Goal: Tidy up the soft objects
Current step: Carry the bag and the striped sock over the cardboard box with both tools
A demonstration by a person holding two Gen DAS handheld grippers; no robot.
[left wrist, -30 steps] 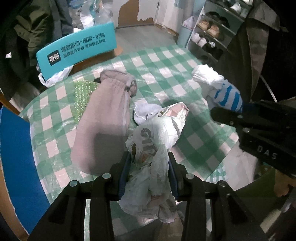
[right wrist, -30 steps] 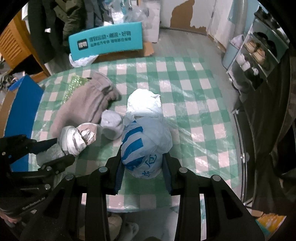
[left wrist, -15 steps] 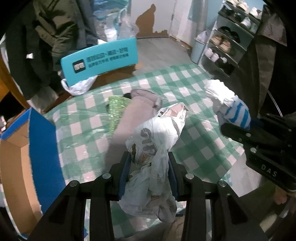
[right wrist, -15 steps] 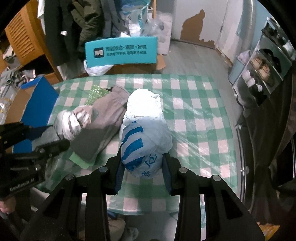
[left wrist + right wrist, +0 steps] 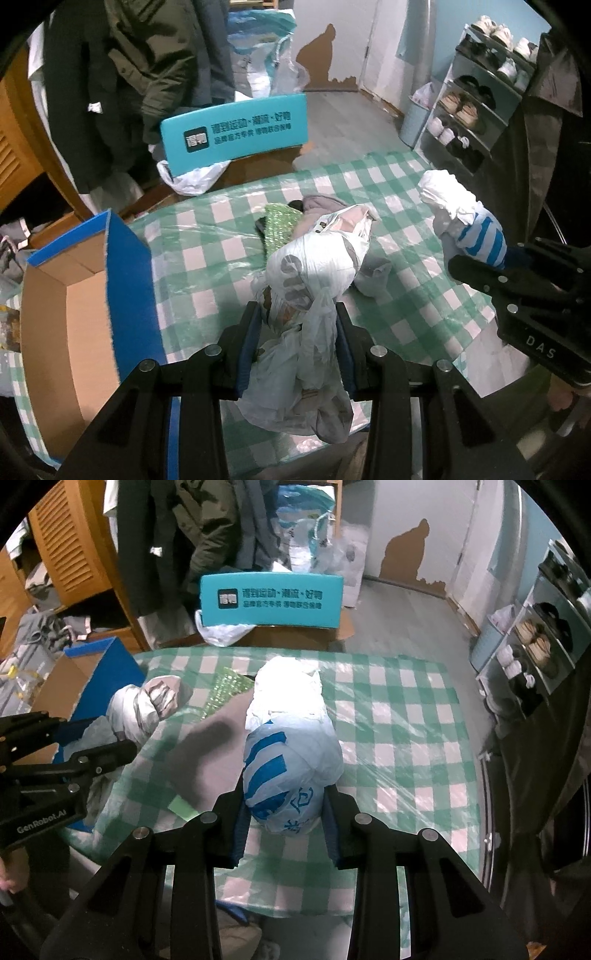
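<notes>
My left gripper is shut on a grey-printed white plastic bag bundle and holds it above the green-checked table; the bundle also shows in the right wrist view. My right gripper is shut on a white bag bundle with blue stripes, held above the table; it also shows in the left wrist view. A pinkish-grey garment, a glittery green cloth and a small grey sock lie on the table below.
An open cardboard box with blue walls stands at the table's left edge. A teal chair back is behind the table. A shoe rack stands at the right. Coats hang at the back left.
Both grippers have risen and pulled back with their bundles. The left view has swung left, bringing the blue box into sight. The small grey sock is uncovered again.
</notes>
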